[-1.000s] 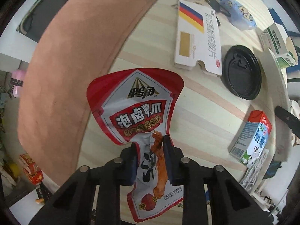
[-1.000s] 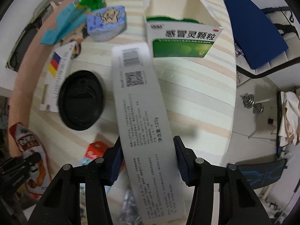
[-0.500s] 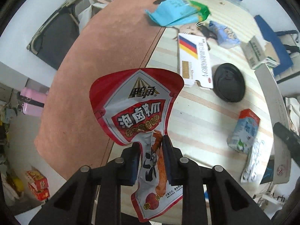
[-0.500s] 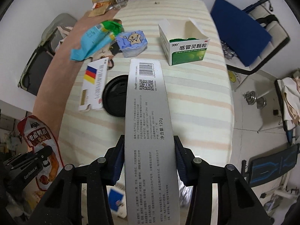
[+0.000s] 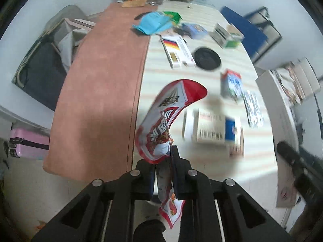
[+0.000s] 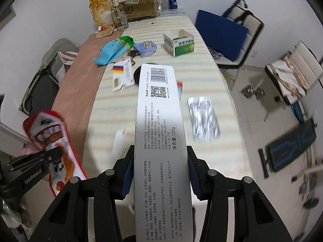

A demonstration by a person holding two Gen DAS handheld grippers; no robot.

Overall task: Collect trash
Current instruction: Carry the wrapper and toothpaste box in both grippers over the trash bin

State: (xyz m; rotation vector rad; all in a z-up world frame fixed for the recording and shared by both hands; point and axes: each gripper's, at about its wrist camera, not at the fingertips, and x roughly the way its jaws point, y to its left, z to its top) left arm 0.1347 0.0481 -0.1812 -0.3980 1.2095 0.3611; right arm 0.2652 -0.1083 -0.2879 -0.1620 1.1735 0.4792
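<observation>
Both tongs grip trash above the desk (image 6: 206, 76): my left tongs (image 5: 163, 173) pinch the red snack bag (image 5: 167, 121), my right tongs (image 6: 160, 173) clamp the long grey box (image 6: 159, 125). I'd carry both steadily, grips firm, so the floppy bag doesn't slip.

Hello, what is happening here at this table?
A person is collecting trash with two hand-held grippers. The left gripper is shut on a red snack pouch; the right gripper holds a long grey box. Both are lifted above the table, where more packaging lies.
</observation>
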